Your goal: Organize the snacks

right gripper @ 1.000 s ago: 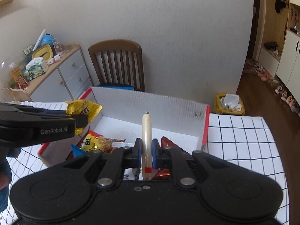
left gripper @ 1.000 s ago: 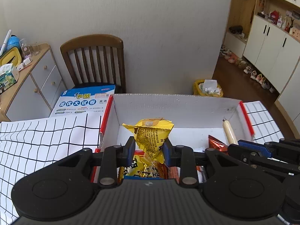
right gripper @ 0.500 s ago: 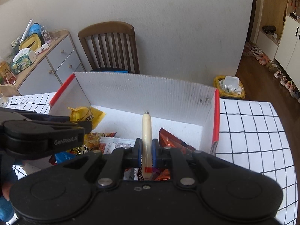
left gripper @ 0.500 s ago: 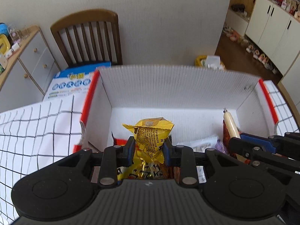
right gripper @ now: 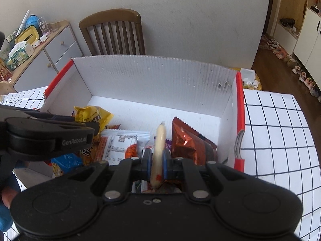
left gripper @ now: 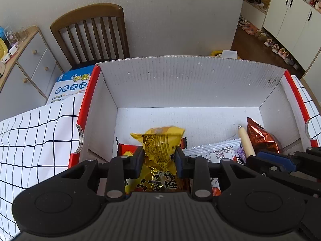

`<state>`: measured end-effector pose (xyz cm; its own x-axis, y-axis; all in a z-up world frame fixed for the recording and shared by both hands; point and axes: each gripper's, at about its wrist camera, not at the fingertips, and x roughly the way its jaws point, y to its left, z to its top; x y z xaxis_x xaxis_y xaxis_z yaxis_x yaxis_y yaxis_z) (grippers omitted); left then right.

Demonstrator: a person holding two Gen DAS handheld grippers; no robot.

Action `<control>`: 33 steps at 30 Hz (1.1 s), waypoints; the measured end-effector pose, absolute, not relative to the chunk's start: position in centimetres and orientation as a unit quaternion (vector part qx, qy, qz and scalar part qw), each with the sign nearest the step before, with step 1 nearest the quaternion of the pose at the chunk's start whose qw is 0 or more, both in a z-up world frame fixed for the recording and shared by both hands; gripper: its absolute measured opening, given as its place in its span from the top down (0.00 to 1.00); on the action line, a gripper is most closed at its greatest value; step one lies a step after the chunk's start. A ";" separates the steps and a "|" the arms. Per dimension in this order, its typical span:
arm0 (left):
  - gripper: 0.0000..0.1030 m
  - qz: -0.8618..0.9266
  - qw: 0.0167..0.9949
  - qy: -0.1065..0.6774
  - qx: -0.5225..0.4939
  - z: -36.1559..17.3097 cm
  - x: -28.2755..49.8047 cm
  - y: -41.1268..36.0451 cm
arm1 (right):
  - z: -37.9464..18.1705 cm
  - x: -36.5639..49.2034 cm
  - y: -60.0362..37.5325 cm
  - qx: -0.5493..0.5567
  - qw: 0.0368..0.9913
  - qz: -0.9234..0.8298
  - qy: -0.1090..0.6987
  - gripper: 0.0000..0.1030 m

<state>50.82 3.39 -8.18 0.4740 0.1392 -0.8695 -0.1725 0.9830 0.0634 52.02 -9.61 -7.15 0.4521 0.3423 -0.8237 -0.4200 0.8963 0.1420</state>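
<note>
A white corrugated box point(left gripper: 180, 84) with red edges stands on the checked tablecloth and holds several snack packets. My left gripper point(left gripper: 158, 154) reaches into its left part with a yellow snack packet point(left gripper: 160, 140) between its pads; the jaws are opening, but the pads still touch the packet. My right gripper point(right gripper: 157, 156) is shut on a pale sausage stick point(right gripper: 160, 138) that points up and away over the box's right part. Beside the stick lie a copper-red packet point(right gripper: 184, 140) and a white printed packet point(right gripper: 118, 144). In the right wrist view the left gripper point(right gripper: 88, 126) enters from the left with the yellow packet point(right gripper: 94, 116).
A wooden chair point(left gripper: 90, 32) stands behind the box, with a blue and white carton point(left gripper: 70, 86) on its seat. A grey drawer cabinet point(right gripper: 48, 60) with clutter on top is at the left. The checked cloth point(right gripper: 280, 130) spreads to the box's right. Shoes line the far floor.
Both grippers have sunk toward the box and tipped downward, so its inside fills more of each view. The yellow packet and the sausage stick stay between their pads.
</note>
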 end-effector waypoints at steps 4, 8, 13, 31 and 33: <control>0.40 0.092 0.866 0.492 -0.005 -7.7 50.5 2.9 | -7.2 51.8 -10.0 -0.033 0.851 0.221 0.475 0.83; 0.40 0.089 0.870 0.485 -0.006 -7.0 50.0 2.8 | -6.9 51.5 -10.3 -0.028 0.853 0.222 0.471 0.82; 0.40 0.087 0.877 0.473 -0.005 -5.9 48.9 2.8 | -5.9 50.8 -10.9 -0.019 0.855 0.227 0.466 0.78; 0.28 0.077 0.905 0.417 -0.037 0.1 42.2 3.5 | -0.6 46.3 -12.7 -0.017 0.879 0.238 0.413 0.49; 0.28 0.077 0.908 0.410 -0.039 0.8 41.3 3.5 | 0.0 45.6 -12.9 -0.017 0.881 0.239 0.407 0.45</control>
